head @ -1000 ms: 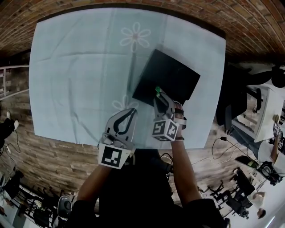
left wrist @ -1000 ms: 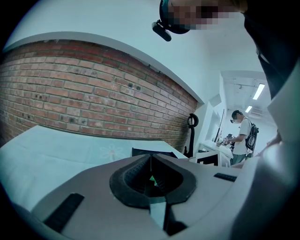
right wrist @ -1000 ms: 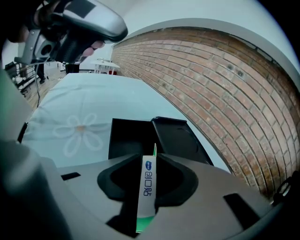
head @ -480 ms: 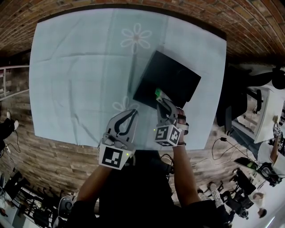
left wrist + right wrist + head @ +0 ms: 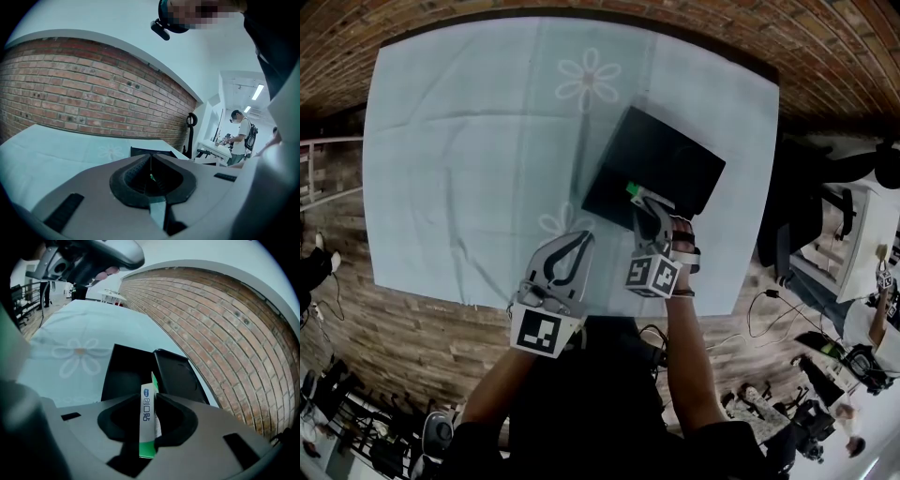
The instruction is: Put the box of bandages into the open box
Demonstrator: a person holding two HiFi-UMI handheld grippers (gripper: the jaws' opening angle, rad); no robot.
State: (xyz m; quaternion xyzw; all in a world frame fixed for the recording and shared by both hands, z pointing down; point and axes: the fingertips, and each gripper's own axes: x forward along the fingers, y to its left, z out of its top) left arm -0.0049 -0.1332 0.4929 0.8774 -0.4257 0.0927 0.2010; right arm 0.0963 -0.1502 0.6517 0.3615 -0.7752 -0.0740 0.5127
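Observation:
The open black box [image 5: 661,164] lies on the pale blue tablecloth [image 5: 469,141], its tray [image 5: 126,373] beside its raised lid [image 5: 176,373]. My right gripper [image 5: 639,199] hovers at the box's near edge. It grips the white and green box of bandages [image 5: 148,418] on edge between its pads. The bandage box's green tip [image 5: 632,190] shows over the black box. The right jaws are opening slightly, with the pads still on the bandage box. My left gripper [image 5: 577,238] is shut and empty to the left, near the table's front edge; past its tips [image 5: 150,157] the black box [image 5: 145,151] shows.
The cloth carries daisy prints [image 5: 587,77]. A brick wall [image 5: 225,324] runs behind the table. Black office chairs [image 5: 811,225] and a white desk [image 5: 862,234] stand to the right, where a person [image 5: 240,136] stands further off. Wooden floor [image 5: 403,328] lies below the table's front edge.
My right gripper has shifted only slightly at the black box's near edge, still with the bandage box in it. The left gripper has stayed put.

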